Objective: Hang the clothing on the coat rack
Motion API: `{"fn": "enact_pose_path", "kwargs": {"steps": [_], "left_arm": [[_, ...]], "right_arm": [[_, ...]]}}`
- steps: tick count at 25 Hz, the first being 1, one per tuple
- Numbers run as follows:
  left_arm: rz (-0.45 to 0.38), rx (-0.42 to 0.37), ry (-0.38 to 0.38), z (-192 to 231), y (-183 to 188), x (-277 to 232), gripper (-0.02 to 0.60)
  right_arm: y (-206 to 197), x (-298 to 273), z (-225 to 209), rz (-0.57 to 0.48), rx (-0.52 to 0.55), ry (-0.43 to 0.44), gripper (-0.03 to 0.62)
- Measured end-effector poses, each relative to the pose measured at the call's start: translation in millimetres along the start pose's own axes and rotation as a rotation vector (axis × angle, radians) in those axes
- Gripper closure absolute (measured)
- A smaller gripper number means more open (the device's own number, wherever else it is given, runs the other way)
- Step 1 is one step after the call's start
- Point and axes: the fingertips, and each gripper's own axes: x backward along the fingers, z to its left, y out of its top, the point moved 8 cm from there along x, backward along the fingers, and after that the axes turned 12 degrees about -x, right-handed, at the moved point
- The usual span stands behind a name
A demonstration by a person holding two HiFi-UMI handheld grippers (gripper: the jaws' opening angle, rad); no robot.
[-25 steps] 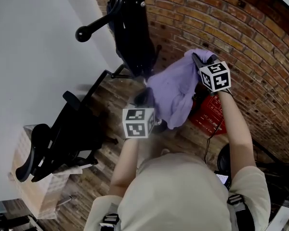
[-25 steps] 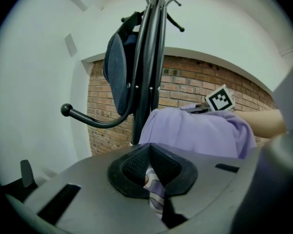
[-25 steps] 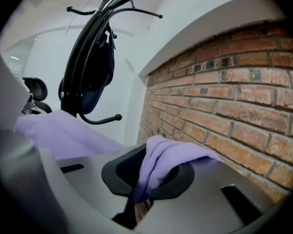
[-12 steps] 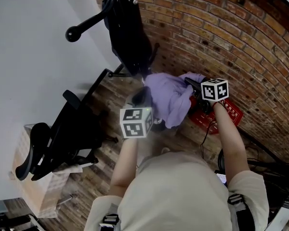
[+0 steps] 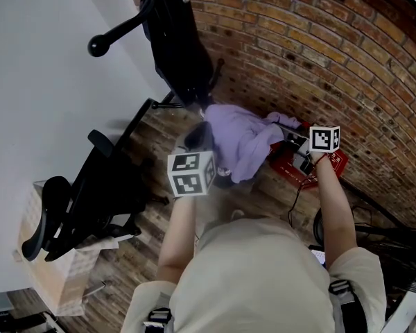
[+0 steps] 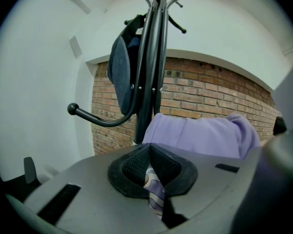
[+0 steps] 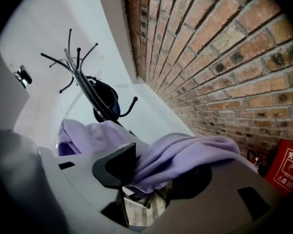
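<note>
While the coat rack [image 5: 175, 44] stands at left with a dark item [image 6: 121, 74] on it, my left gripper [image 6: 152, 168] is clamped on a fold of the purple sweatshirt [image 5: 239, 139]. It hangs bunched between both grippers, near the rack's pole and on no hook. My right gripper [image 7: 154, 172] has just been opening its jaws; they stand apart with cloth draped loosely between them. I judge this a regrip. Next I need a fresh right hold, then a lift to a free hook.
</note>
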Motion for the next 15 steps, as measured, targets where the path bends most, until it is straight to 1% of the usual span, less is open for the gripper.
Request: {"fn": "enact_pose_path", "kwargs": {"steps": [3,5,8,9,11,15], "left_arm": [[0.001,0.005,-0.002,0,1,0,0.577],[-0.002,0.002,-0.003,0,1,-1,0.577],[-0.003,-0.004,-0.005,0,1,-2,0.578],[0.000,-0.005,-0.007,-1,1,-2,0.577],[0.002,-0.007,-0.008,0,1,-1,0.578],[0.001,-0.004,0.011,4,0,2,0.578]], "right_arm": [[-5,18,0,-0.024,-0.055,0.091,0.388],[-8,32,3,-0.050,-0.091,0.156,0.348],[-12,51,10,-0.062,-0.106,0.251,0.327],[-14,56,13,-0.060,-0.107,0.269,0.324],[-16,63,19,-0.046,-0.085,0.272,0.324],[-24,68,28,-0.011,-0.043,0.250,0.326]]}}
